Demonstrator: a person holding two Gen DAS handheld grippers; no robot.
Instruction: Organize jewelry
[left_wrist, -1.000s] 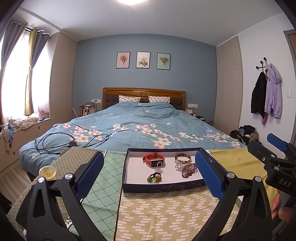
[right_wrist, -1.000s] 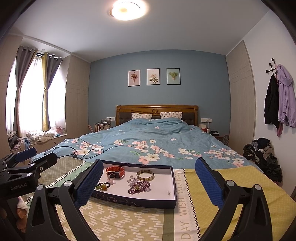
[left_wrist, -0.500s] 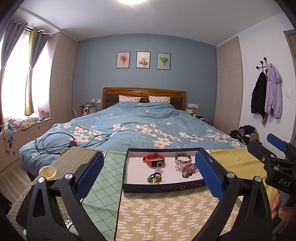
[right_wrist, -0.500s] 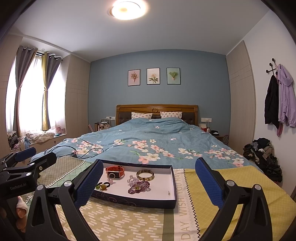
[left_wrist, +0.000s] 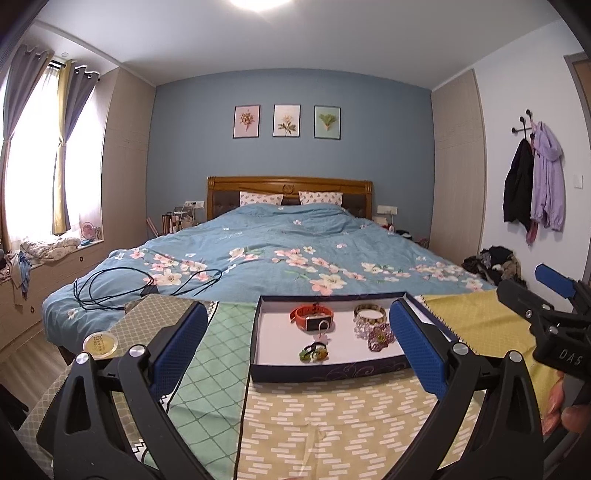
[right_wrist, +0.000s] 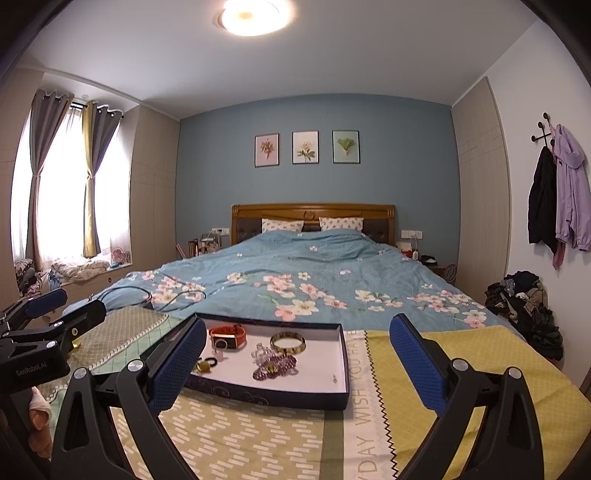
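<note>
A shallow dark-blue tray (left_wrist: 325, 373) with a white floor sits on a patchwork of cloths: a yellow brick-patterned cloth (left_wrist: 332, 417) under its near edge, a green lattice cloth (left_wrist: 218, 354) to its left and a mustard-yellow cloth (left_wrist: 476, 325) to its right. Beyond them stretches the bed, its blue floral duvet (left_wrist: 288, 251) carrying a looped black cable (left_wrist: 110, 288) near the left corner. A small round tin with a gold lid (left_wrist: 100, 344) rests on the olive patterned cloth at far left, well apart from the tray.

Inside the tray, an orange-strapped watch (left_wrist: 313, 318) lies toward the back left, a gold bangle (left_wrist: 370, 313) toward the back right, a purple beaded piece (left_wrist: 380, 334) just in front of the bangle, and a small green-and-black hair tie (left_wrist: 314, 351) near the front wall. From the right wrist view the tray's right half is bare white (right_wrist: 325, 365).

The left tool (left_wrist: 295, 354) hangs in front of the tray with its blue pads (left_wrist: 415, 350) spread wide, framing the tray and touching nothing. The right tool (right_wrist: 295, 365) is likewise spread wide and holds nothing; its left pad (right_wrist: 177, 365) overlaps the tray's left end in view, hiding the hair tie in part. Each tool shows at the edge of the other's view.
</note>
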